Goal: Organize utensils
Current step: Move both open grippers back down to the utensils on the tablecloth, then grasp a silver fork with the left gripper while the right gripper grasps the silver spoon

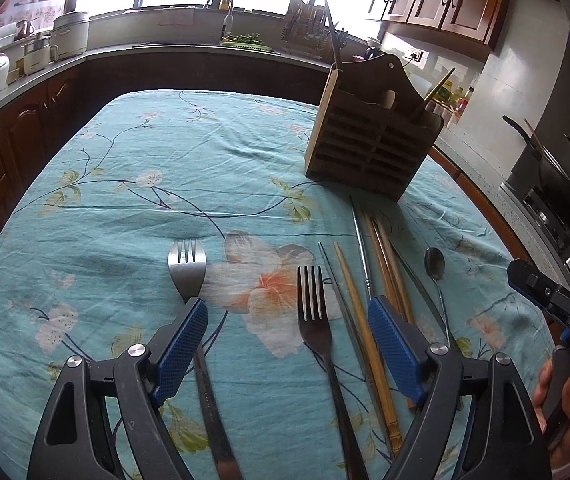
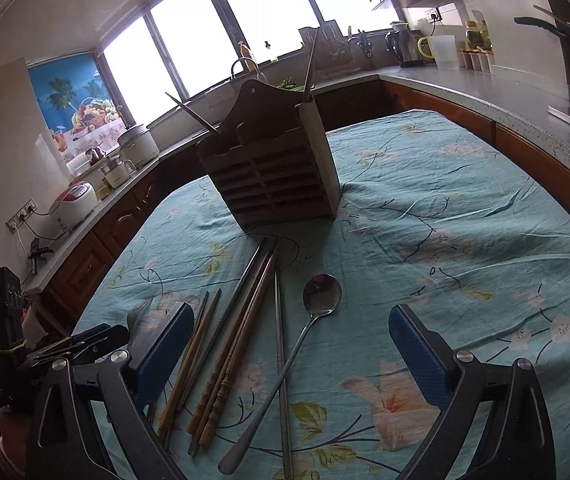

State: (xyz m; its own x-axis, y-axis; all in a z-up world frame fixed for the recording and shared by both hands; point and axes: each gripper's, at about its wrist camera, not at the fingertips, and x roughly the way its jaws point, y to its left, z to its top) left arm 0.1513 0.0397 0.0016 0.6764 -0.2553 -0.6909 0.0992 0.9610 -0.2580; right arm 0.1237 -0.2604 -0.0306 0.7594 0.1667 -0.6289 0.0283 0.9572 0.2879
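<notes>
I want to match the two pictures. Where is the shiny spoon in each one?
Left wrist view: the spoon lies far right on the tablecloth, right of the chopsticks, bowl pointing away.
Right wrist view: the spoon lies near the middle, right of the chopsticks, its handle running down and left.
Shared landmark: the wooden utensil holder stands beyond the spoon in both.

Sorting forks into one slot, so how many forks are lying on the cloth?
2. One fork lies beside the left claw's left finger; the other fork lies between its fingers, left of the chopsticks. More could be hidden below the frame.
</notes>
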